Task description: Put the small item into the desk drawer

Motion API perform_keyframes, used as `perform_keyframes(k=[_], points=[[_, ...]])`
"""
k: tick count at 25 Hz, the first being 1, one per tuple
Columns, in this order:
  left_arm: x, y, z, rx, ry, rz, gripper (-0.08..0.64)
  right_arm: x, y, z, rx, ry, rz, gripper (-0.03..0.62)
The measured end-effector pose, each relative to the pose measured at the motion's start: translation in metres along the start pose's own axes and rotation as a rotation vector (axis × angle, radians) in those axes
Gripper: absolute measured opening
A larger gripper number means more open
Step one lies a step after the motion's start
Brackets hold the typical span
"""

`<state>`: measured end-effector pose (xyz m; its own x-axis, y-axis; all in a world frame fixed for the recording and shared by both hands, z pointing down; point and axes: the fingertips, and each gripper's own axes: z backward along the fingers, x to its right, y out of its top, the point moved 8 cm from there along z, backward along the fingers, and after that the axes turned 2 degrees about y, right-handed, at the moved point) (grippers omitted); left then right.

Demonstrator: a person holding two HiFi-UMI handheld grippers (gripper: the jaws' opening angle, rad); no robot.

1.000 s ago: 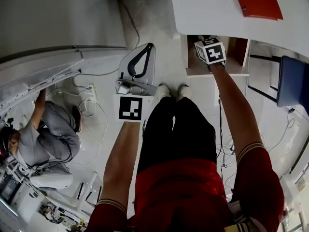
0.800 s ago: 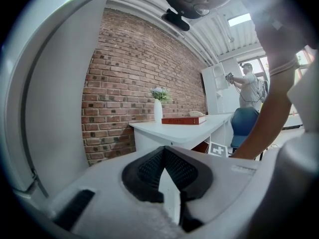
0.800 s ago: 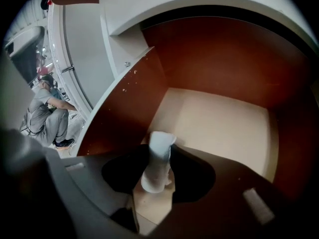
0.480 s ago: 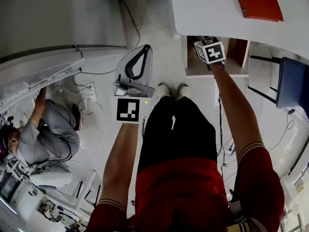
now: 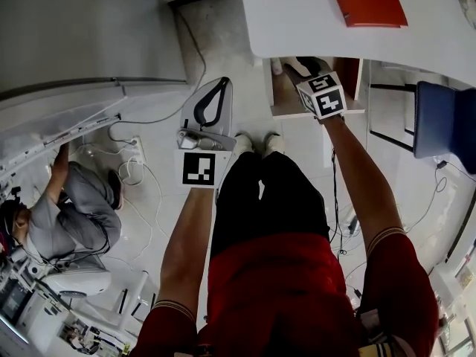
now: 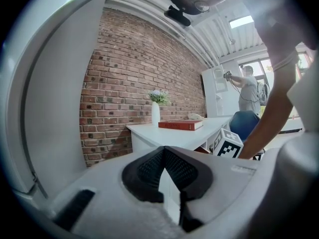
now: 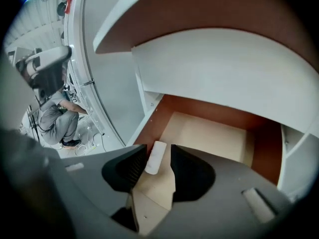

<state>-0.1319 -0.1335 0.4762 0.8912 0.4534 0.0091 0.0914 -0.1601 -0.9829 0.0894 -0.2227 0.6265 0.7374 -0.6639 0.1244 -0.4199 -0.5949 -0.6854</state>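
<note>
I can read no words or numbers anywhere. The marker cube point(image 5: 198, 168) on my left gripper point(image 6: 163, 156) and the one on my right gripper point(image 7: 158, 156) carry only black-and-white squares. At one o'clock, the red book point(image 5: 366, 0) perhaps bears spine print, too small to tell.

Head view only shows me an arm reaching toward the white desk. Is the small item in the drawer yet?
Observer: Yes. The right gripper view shows the small white item lying on the drawer floor.
Operator: Is it being pinched?
Observer: No. The right gripper has its jaws apart, though they have just been closing a little; the pads do not touch it.
Operator: And the other tool?
Observer: The left gripper is shut, empty, facing a brick wall.
</note>
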Motion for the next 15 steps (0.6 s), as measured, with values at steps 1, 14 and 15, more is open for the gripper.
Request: perform_keyframes(k=[1, 14, 15], points=[[0.002, 0.003, 0.0, 0.002, -0.002, 0.001, 0.006, -0.003, 0.003, 0.009, 0.018, 0.001, 0.0, 0.159], [0.03, 0.055, 0.014, 0.05, -0.057, 0.012, 0.006, -0.053, 0.054, 0.139, 0.298, 0.013, -0.064, 0.037], [0.032, 0.061, 0.016, 0.052, -0.065, 0.013, 0.006, -0.057, 0.058, 0.149, 0.323, 0.014, -0.073, 0.026]])
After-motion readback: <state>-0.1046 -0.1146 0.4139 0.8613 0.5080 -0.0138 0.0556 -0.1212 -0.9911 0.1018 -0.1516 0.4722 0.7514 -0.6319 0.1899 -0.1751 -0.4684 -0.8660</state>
